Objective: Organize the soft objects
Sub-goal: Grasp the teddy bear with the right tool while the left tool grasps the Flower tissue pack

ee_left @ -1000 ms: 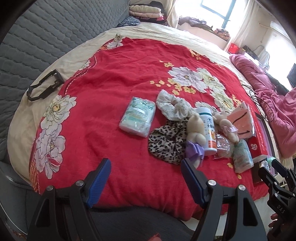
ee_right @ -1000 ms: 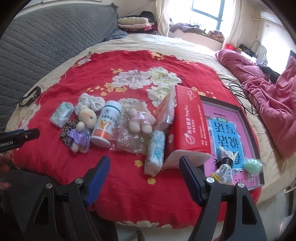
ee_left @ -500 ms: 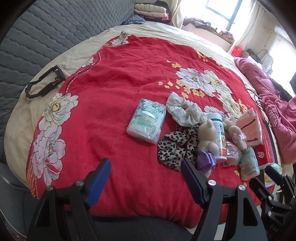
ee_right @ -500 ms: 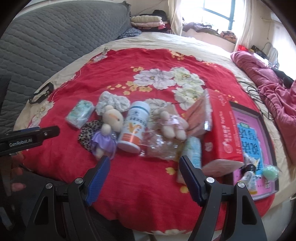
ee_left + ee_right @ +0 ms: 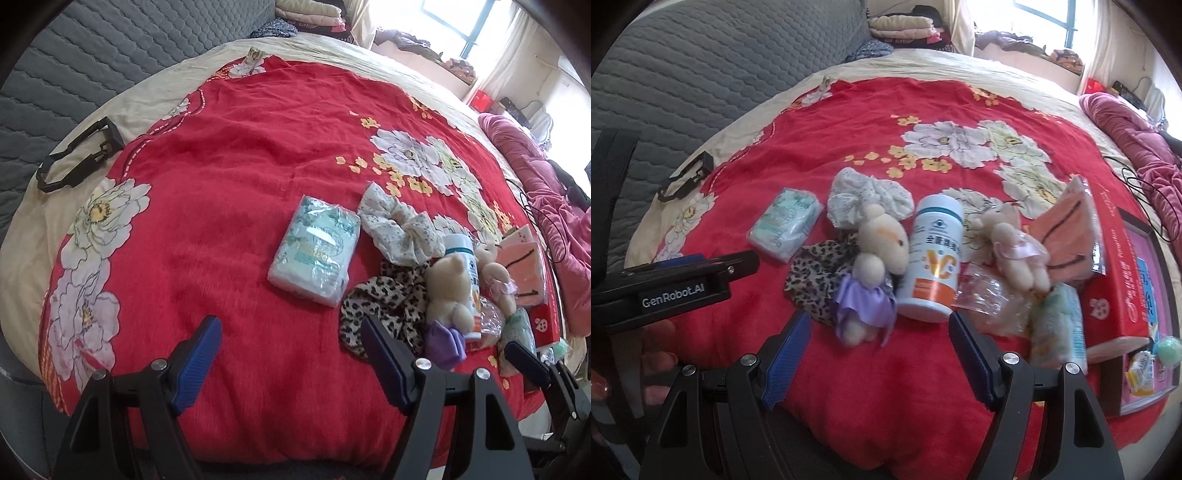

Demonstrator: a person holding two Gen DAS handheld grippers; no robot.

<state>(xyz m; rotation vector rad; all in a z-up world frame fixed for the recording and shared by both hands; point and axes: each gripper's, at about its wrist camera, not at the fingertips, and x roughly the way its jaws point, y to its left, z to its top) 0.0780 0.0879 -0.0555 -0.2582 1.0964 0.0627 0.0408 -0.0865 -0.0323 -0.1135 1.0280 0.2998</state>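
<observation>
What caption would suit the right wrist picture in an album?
Open blue fingers hover over plush bears, a vitamin bottle and scrunchies on a red floral blanket.

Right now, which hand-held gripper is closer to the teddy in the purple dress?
Right. The right hand-held gripper hovers open just before the purple-dress teddy; the left hand-held gripper hangs open off to the teddy's left.

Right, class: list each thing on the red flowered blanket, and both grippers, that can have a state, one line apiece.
Left gripper: open, empty.
Right gripper: open, empty.
White vitamin bottle with orange band: lying down, cap on.
Cream plush bear in purple skirt: lying on the leopard-print scrunchie.
Cream plush bear in pink dress: lying down.
Pale green tissue pack: flat, sealed.
White floral scrunchie: bunched.
</observation>
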